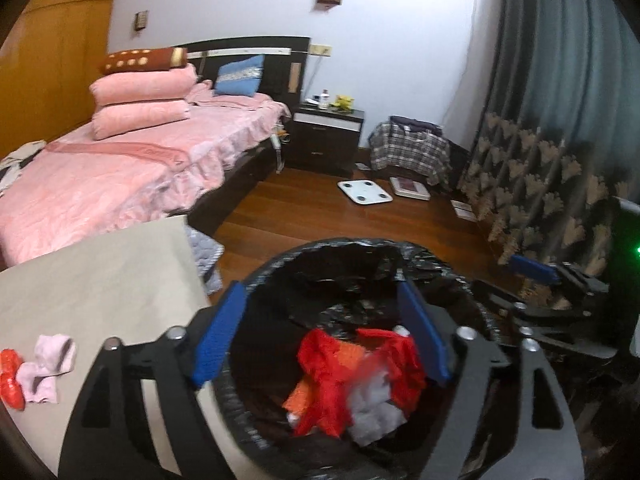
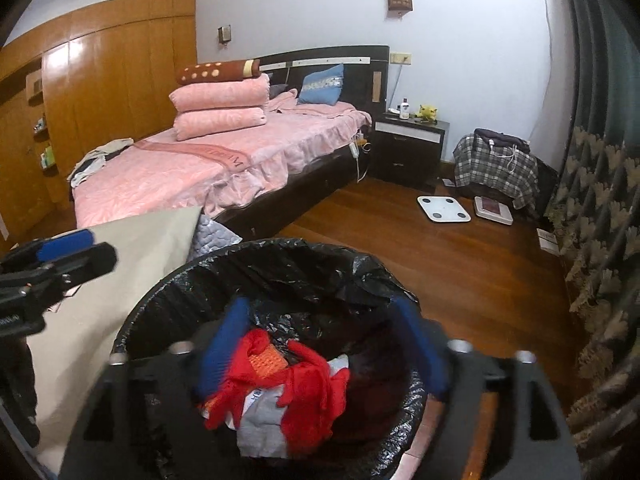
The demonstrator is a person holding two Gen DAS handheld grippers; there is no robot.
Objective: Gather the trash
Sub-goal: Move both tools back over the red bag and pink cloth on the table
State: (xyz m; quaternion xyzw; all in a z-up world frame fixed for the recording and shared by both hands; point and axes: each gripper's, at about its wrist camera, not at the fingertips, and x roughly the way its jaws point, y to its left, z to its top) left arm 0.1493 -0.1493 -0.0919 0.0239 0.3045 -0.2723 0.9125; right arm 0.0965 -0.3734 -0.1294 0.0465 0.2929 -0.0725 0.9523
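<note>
A round bin with a black liner (image 1: 320,246) stands beside a beige table (image 1: 100,280). In it lie red mesh, an orange piece and pale crumpled paper (image 1: 332,380). My left gripper (image 1: 320,336) hangs open over the bin mouth, its blue fingers (image 1: 218,336) wide apart and nothing between them. In the right wrist view the bin (image 2: 280,256) and its trash (image 2: 288,392) sit below my right gripper (image 2: 320,350), also open and holding nothing. Each gripper shows at the edge of the other's view, the right gripper (image 1: 536,270) and the left gripper (image 2: 64,246). A pink crumpled piece (image 1: 48,368) and a red wrapper (image 1: 10,378) lie on the table.
A bed with pink covers (image 2: 192,168) stands behind the table, a dark nightstand (image 2: 408,148) beside it. A white scale (image 2: 443,208) and a second flat scale (image 2: 494,210) lie on the wooden floor. A plaid cloth covers a seat (image 2: 496,168). Patterned curtains (image 2: 600,220) hang on the right.
</note>
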